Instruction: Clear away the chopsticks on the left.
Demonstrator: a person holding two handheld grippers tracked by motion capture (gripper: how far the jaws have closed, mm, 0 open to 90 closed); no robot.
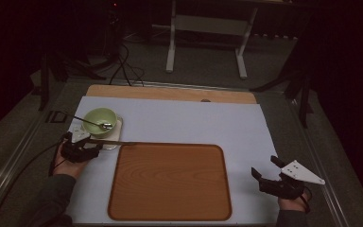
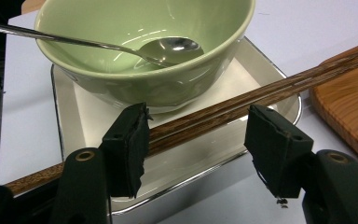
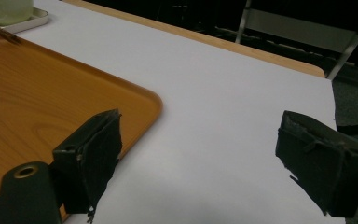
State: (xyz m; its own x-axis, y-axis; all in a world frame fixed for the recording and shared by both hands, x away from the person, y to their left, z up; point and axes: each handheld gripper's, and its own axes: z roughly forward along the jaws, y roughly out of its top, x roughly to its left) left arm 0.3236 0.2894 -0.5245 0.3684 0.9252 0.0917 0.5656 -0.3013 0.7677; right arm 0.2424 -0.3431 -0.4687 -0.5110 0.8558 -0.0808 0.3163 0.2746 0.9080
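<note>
My left gripper hangs spread around the chopsticks on the metal tray near the green bowl, nothing pinched yet; wooden tray bare, right gripper open and idle.

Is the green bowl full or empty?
Nearly empty: the green bowl holds a metal spoon resting inside; no food or liquid is visible.
</note>
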